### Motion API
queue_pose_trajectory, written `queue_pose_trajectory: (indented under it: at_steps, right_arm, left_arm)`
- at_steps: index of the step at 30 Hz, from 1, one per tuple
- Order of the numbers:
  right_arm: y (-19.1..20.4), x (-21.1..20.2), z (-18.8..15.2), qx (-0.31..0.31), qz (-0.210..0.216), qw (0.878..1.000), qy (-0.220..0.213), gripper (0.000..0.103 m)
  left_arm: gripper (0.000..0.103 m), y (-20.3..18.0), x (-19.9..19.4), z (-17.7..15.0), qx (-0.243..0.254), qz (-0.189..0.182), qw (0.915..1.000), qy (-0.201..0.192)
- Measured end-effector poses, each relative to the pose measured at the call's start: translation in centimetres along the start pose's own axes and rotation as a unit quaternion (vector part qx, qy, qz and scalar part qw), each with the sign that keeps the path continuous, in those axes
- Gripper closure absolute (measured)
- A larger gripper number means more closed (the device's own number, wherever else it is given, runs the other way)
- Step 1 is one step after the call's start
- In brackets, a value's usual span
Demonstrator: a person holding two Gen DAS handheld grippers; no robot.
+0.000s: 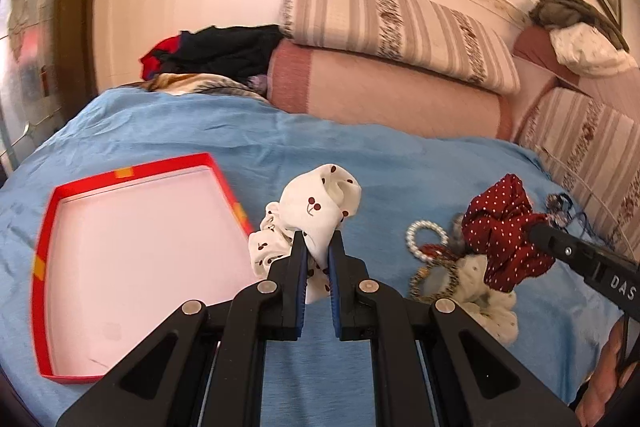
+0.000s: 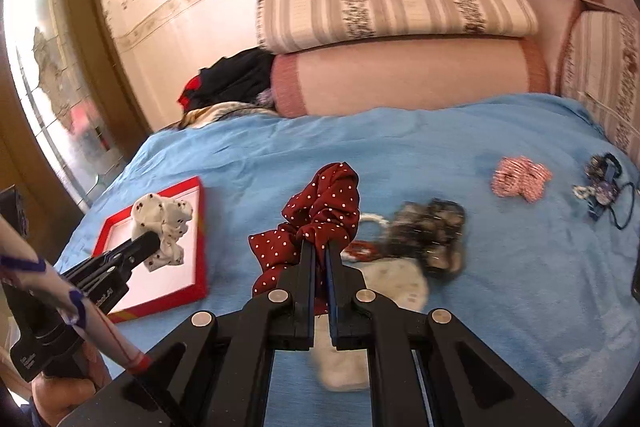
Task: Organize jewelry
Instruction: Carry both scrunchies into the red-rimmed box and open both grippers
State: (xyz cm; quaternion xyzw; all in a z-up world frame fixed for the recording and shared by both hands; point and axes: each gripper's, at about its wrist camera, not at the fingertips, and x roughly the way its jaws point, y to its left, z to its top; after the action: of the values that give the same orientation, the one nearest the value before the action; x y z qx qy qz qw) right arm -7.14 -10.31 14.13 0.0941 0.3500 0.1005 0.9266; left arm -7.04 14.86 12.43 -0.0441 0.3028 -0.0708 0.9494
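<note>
My left gripper [image 1: 318, 241] is shut on a white cherry-print scrunchie [image 1: 316, 207] and holds it above the blue bedspread, just right of the red-rimmed shallow box [image 1: 44, 227]. In the right wrist view that scrunchie [image 2: 164, 219] hangs over the box [image 2: 202, 227]. My right gripper [image 2: 319, 247] is shut on a dark red polka-dot scrunchie [image 2: 324, 211], lifted above a pile of hair ties. It also shows in the left wrist view [image 1: 504, 227].
A pearl ring tie [image 1: 426, 239], a leopard-print ring [image 1: 434, 279], a dark patterned scrunchie [image 2: 432, 231] and a white scrunchie [image 2: 392, 283] lie in the pile. A red-striped scrunchie [image 2: 520, 177] and dark ties [image 2: 602, 187] lie farther right. Pillows [image 1: 384, 23] line the wall.
</note>
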Motion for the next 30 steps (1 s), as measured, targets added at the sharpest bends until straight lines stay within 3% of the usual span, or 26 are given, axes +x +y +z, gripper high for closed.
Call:
queue_pose_trajectory:
  at_steps: [11, 19, 25, 30]
  right_arm:
    - [8.6, 3.4, 2.2, -0.053, 0.06, 0.996, 0.03, 0.098]
    - [14.6, 7.1, 3.7, -0.082, 0.098, 0.99, 0.059, 0.098]
    - [18.8, 10.3, 4.9, -0.105, 0.121, 0.984, 0.075, 0.098]
    - [21.8, 14.8, 5.5, -0.113, 0.133, 0.979, 0.106, 0.098]
  left_arm:
    - [0.093, 8.0, -1.7, 1.9, -0.063, 0.069, 0.9953, -0.025]
    - [0.093, 15.1, -1.2, 3.5, -0.114, 0.12, 0.9858, -0.027]
    - [0.093, 22.0, 0.5, 4.0, -0.166, 0.154, 0.974, -0.005]
    - [0.093, 24.6, 2.6, 3.7, -0.187, 0.161, 0.9687, 0.021]
